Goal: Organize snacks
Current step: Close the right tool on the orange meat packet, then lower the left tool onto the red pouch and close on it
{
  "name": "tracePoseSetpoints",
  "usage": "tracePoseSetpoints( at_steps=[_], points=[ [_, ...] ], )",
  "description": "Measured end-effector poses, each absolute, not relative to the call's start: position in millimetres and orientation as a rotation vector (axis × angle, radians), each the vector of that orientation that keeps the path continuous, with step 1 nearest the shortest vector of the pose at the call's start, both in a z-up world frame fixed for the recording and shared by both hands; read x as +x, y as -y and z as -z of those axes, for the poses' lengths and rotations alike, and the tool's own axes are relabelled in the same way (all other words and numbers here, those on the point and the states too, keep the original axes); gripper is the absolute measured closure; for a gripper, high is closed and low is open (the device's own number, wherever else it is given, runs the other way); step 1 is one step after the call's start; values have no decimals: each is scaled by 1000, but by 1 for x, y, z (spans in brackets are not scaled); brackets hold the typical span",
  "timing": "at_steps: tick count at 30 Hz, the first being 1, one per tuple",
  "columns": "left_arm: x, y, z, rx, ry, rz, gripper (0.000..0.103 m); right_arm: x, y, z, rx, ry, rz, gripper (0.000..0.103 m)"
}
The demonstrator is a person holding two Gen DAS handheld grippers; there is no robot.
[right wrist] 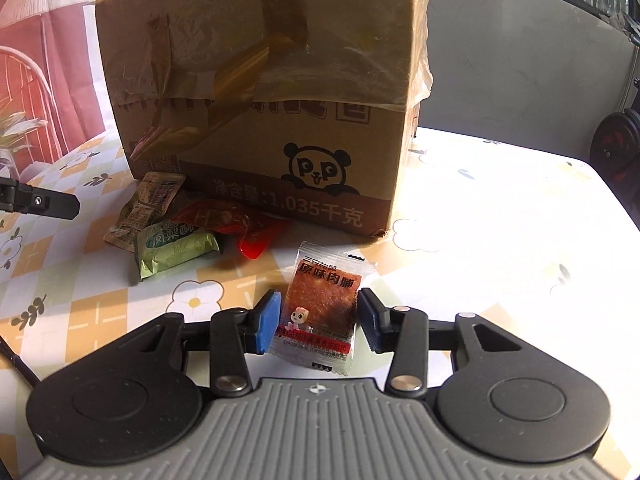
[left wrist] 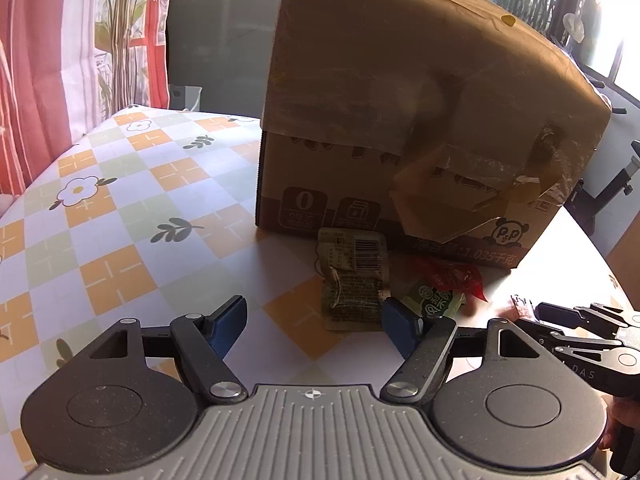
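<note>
The counter [right wrist: 500,216] was covered with a checked cloth printed with flowers and leaves, and much of its far side was taken up by a cardboard box [right wrist: 260,92]. The box was patched with brown tape and clear film, and a panda mark was printed low on its near face.

At the foot of the box, at about ten o'clock from the right hand-held gripper [right wrist: 318,314], a small heap of snacks was seen. An olive packet with a barcode [right wrist: 146,204] was leaned toward the box. A green packet [right wrist: 176,250] lay just beside it on the near side, and a red wrapper [right wrist: 240,224] was tucked between the green packet and the box, touching both.

A clear packet of dried meat [right wrist: 324,304] was placed apart from the heap, at twelve o'clock from the right hand-held gripper and directly between its blue pads [right wrist: 267,322]. The left pad was seen at the packet's edge and the right pad just beside its other edge; whether the packet was actually clenched could not be told.

The left hand-held gripper [left wrist: 314,320] was held released above the cloth with nothing between its fingers, the olive packet lying at twelve o'clock just beyond its tips.
</note>
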State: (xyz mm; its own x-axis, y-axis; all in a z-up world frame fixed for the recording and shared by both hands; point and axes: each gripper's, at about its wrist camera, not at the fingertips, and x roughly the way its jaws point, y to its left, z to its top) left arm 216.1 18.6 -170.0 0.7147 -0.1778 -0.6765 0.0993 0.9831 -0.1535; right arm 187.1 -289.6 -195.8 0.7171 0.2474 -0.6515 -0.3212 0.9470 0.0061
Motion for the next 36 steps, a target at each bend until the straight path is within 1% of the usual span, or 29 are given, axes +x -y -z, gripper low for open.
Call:
tracePoseSetpoints(
  at_steps=[9, 10, 11, 12, 19, 26, 33, 36],
  points=[
    [229, 23, 174, -66, -799, 330, 29, 178, 295, 195, -110, -669, -331, 58],
    [231, 27, 174, -69, -804, 348, 31, 178, 295, 195, -110, -669, -331, 58],
    [235, 31, 174, -76, -812, 375, 37, 179, 293, 195, -110, -668, -331, 58],
    [238, 36, 175, -80, -820, 386, 39, 179, 293, 195, -110, -668, -331, 58],
    [263, 57, 181, -88, -835, 385, 39, 178, 296, 195, -100, -666, -338, 58],
    [286, 81, 189, -33, -821, 345, 39, 177, 296, 194, -98, -666, -338, 58],
    [296, 101, 201, 56, -826, 313, 38, 177, 295, 194, -98, -666, -338, 58],
    [293, 98, 206, 21, -842, 325, 39, 177, 295, 194, -98, -666, -338, 58]
  ],
)
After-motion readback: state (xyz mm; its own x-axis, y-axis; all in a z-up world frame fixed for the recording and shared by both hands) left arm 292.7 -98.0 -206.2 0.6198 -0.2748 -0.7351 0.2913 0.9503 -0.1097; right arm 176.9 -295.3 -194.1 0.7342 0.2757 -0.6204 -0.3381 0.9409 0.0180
